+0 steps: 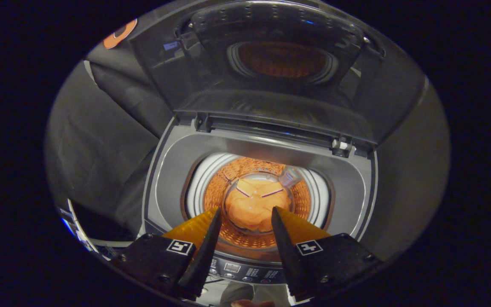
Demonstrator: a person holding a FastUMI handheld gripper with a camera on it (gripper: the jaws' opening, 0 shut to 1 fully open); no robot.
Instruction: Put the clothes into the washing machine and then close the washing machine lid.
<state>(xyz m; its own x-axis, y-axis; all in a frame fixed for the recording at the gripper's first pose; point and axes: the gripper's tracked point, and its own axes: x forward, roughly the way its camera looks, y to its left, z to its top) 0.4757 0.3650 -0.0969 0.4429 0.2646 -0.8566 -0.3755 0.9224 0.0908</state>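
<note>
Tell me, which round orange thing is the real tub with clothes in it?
The lower one, the drum holding the orange garment, beyond the open gripper. The upper one is its reflection on the raised lid.

The gripper (245, 215) has two long wedge-shaped fingers (205, 251) tapering to narrow tips, parted with nothing between them. Each grows from a dark, blocky mount with small screws and a square black-and-white marker tag (180, 247) on top.
</note>
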